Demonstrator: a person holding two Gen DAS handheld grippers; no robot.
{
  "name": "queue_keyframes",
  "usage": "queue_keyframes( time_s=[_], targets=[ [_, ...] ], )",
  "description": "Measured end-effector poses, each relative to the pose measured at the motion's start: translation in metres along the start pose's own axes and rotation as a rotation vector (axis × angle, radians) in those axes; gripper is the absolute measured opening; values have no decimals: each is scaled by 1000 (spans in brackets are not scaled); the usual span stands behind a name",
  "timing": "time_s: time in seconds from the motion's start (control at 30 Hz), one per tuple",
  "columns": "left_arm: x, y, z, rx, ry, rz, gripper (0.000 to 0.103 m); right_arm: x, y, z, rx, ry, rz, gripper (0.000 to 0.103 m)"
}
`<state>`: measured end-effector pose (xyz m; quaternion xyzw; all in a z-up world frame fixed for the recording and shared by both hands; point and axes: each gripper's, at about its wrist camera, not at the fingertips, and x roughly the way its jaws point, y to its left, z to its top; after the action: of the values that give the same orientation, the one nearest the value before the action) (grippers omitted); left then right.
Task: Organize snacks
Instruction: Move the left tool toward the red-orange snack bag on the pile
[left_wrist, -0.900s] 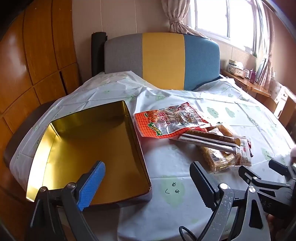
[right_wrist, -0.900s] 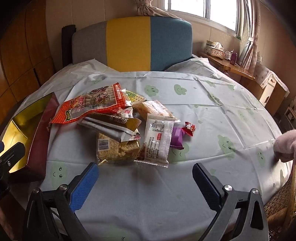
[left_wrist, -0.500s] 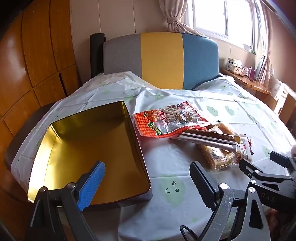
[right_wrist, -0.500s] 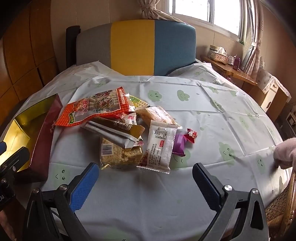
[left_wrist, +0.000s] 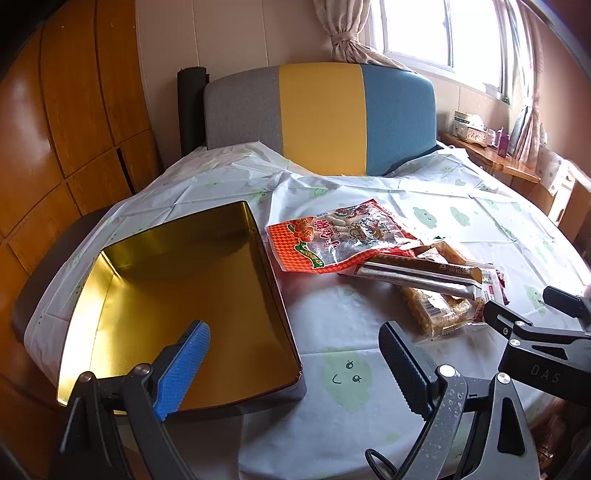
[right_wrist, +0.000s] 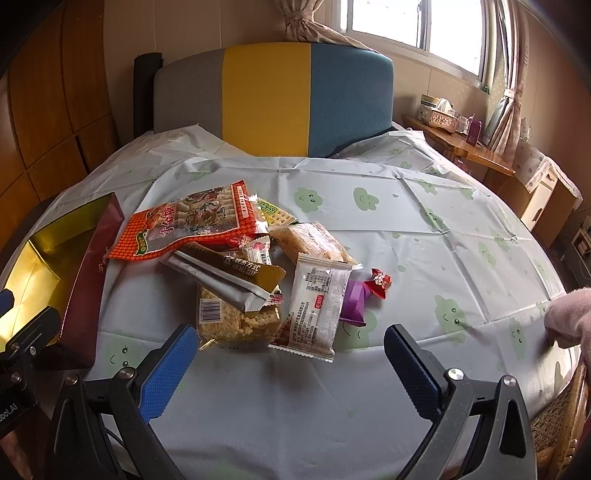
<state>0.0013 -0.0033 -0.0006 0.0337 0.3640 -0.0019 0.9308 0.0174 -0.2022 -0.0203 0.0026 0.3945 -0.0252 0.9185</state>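
Note:
A gold-lined tin box stands open on the table's left; it also shows in the right wrist view. A pile of snacks lies right of it: a red bag, a gold and silver stick pack, a rice-crisp pack, a white wrapped cake, a purple candy and a red candy. My left gripper is open and empty over the box's near right corner. My right gripper is open and empty, just short of the pile.
The round table wears a pale cloth with green clouds. A grey, yellow and blue chair back stands behind it. Wooden panelling is at the left. A side shelf with small items is at the right. A pink sleeve rests at the table's right edge.
Both grippers have moved slightly forward toward the table, so the box and snack pile look nearer. Both jaws stay open. No snack has moved.

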Motion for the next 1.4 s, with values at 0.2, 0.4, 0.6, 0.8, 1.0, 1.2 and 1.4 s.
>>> queue_keyframes(
  time_s=[0.2, 0.4, 0.6, 0.8, 1.0, 1.2, 1.4],
  targets=[
    [1, 0, 0, 3, -1, 3, 93, 0, 0, 4, -11, -5, -3, 102],
    [1, 0, 0, 6, 0, 6, 93, -1, 0, 9, -23, -11, 1, 103],
    [4, 0, 0, 9, 4, 9, 93, -1, -2, 15, -39, -16, -3, 102],
    [5, 1, 2, 16, 1, 13, 93, 0, -7, 26, -62, -18, -2, 102],
    [7, -1, 1, 25, 7, 13, 93, 3, -13, 40, -113, -13, 0, 102],
    [8, -3, 1, 33, 10, 15, 93, 7, -27, 63, -156, -20, 7, 102],
    [8, -3, 2, 45, 14, 16, 93, 29, -46, 79, -213, -11, 72, 102]
  ],
)
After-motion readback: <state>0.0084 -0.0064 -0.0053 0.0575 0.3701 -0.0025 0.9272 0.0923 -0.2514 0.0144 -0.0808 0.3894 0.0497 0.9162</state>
